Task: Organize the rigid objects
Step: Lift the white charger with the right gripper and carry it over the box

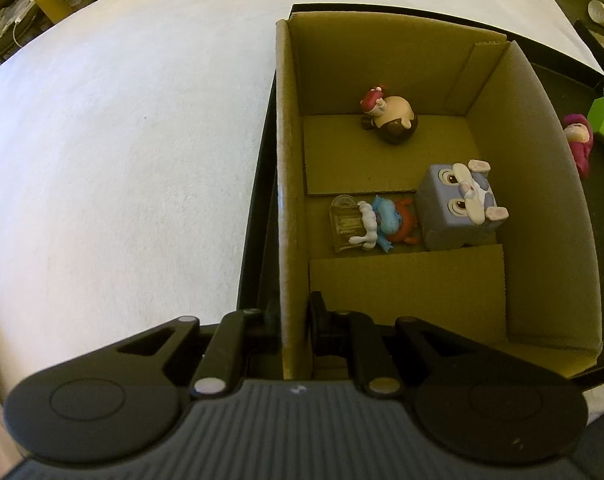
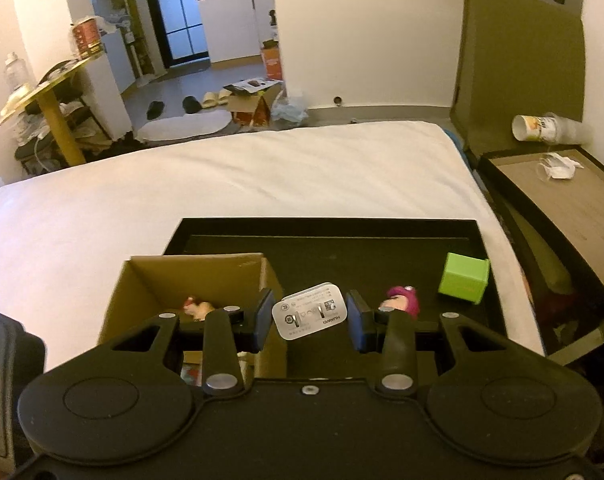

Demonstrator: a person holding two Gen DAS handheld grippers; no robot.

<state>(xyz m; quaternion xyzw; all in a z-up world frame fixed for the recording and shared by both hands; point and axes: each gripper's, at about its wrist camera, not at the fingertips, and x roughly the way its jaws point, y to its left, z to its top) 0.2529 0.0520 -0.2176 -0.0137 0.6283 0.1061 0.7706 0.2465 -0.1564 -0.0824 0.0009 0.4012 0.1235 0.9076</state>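
The left gripper (image 1: 295,320) is pressed together on the near wall of the cardboard box (image 1: 285,200). The right gripper (image 2: 309,320) pinches a white charger (image 2: 310,316) between its blue pads (image 2: 261,320), above the black tray (image 2: 342,248) beside the box.

Dim, yellowish indoor light, strong fisheye bending at edges, slight softness throughout, dark shadowed corners, no glare.
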